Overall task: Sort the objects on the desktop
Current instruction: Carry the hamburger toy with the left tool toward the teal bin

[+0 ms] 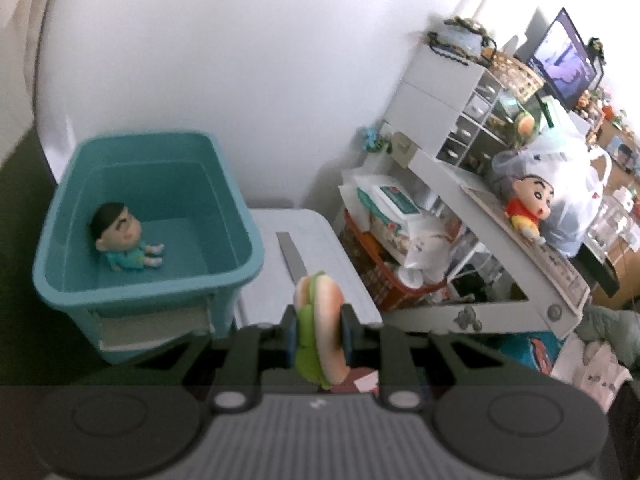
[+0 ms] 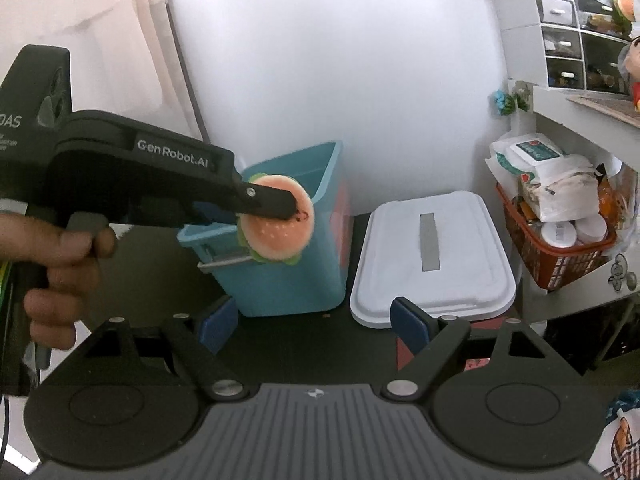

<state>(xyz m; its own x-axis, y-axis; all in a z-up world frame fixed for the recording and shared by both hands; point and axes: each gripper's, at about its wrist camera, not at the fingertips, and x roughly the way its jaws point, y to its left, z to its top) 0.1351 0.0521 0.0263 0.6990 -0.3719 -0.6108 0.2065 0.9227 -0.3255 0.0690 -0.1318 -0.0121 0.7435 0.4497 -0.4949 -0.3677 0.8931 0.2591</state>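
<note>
Dark desktop [image 2: 304,336] against a plain white wall sets the scene, with two grippers at work over it. Nearest, the right gripper [image 2: 316,320] stands wide apart with nothing between its two blue pads [image 2: 408,322]. The left gripper [image 1: 320,334] is clamped on one plush hamburger toy [image 1: 322,320], which stands on edge between the jaws; from the right wrist view the same toy [image 2: 276,224] hangs in front of the bin, its far side hidden by the gripper finger. One hand [image 2: 64,264] grips the left gripper's handle, cut off at the frame edge.

Beyond them sit two containers side by side: one teal bin [image 1: 240,216], open-topped, and one white lidded box [image 2: 432,256] with a grey strip on its lid. One small doll in a teal outfit [image 1: 128,244] sits inside the bin, toward its left wall.

Farther right, one red basket [image 2: 560,264] holds packets and tubs too crowded to count. One red-shirted plush figure [image 1: 528,208] sits on a white shelf board [image 1: 460,196], beside one plastic bag [image 1: 568,184]. One white drawer unit [image 1: 440,92] stands behind; its contents are blurred. One screen [image 1: 564,60] glows at the far right.
</note>
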